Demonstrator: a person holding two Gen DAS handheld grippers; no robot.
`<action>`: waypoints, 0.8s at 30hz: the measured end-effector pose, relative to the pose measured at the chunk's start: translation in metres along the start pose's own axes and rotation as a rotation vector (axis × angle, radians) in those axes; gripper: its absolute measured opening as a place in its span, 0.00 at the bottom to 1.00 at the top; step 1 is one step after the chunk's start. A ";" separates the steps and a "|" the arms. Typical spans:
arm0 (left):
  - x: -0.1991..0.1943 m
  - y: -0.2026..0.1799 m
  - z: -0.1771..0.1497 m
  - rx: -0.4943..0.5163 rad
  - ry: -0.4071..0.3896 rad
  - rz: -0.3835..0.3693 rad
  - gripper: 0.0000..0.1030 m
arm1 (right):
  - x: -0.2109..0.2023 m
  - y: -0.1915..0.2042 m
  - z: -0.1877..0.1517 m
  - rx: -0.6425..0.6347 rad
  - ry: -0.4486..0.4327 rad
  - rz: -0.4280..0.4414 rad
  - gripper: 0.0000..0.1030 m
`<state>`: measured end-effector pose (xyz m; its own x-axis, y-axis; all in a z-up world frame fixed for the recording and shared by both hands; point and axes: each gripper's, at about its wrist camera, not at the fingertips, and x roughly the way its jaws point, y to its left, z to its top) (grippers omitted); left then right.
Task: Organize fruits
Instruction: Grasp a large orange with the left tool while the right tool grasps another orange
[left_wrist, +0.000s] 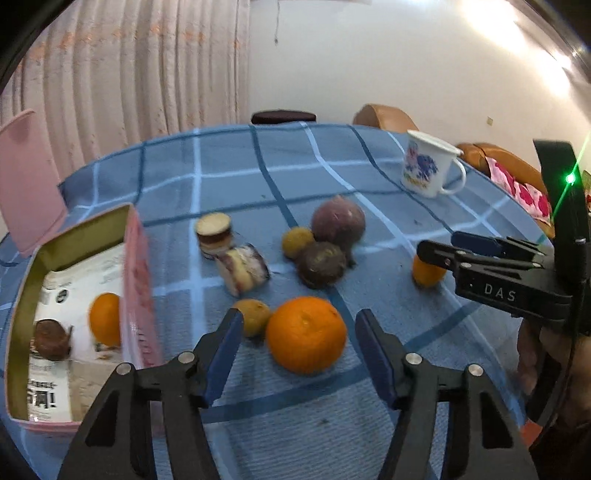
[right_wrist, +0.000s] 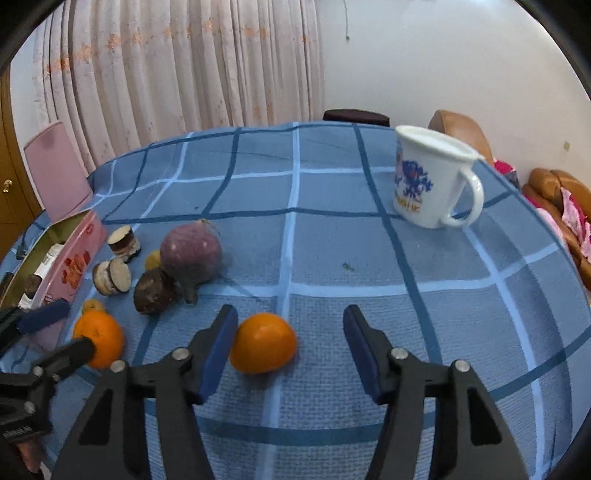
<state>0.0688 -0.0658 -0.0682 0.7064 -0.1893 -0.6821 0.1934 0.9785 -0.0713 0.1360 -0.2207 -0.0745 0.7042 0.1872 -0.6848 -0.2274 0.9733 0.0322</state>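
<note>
Pleated pink curtains and a white wall stand behind the table (left_wrist: 229, 166), which is covered by a blue checked cloth.

Left wrist view: I hold the left gripper (left_wrist: 297, 334) with its fingers standing apart on either side of a large orange (left_wrist: 306, 334) at lower centre of the frame. I see a gap on both sides, so nothing is gripped. A small yellow-brown fruit (left_wrist: 253, 316) lies just beside the orange on its left. A pink tin box (left_wrist: 138, 280) sits at lower left, open, with one orange (left_wrist: 105, 319) and one dark brown fruit (left_wrist: 51, 339) inside. At mid-frame a large purple fruit (left_wrist: 338, 221), a dark fruit (left_wrist: 321, 264) and a yellow fruit (left_wrist: 297, 242) form a touching cluster. Two cut round pieces (left_wrist: 231, 254) lie to the left of the cluster. A white mug (left_wrist: 430, 164) stands at upper right.

Right wrist view: I hold the right gripper (right_wrist: 290, 334) with its fingers apart around a smaller orange (right_wrist: 263, 342) at lower centre. The left finger is at or just beside the fruit; the right finger stands well apart from it. No grip is made.
</note>
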 end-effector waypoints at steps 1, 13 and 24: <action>0.002 -0.001 -0.001 0.001 0.005 -0.002 0.63 | -0.001 0.001 -0.002 -0.006 0.004 0.003 0.60; 0.005 0.001 -0.003 0.009 -0.015 0.029 0.58 | 0.011 0.019 -0.011 -0.050 0.075 0.105 0.43; 0.002 -0.003 -0.005 0.027 -0.031 -0.002 0.47 | 0.006 0.015 -0.012 -0.025 0.042 0.119 0.39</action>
<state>0.0661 -0.0687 -0.0726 0.7269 -0.1940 -0.6588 0.2127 0.9757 -0.0527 0.1290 -0.2069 -0.0868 0.6424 0.2948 -0.7074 -0.3248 0.9408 0.0971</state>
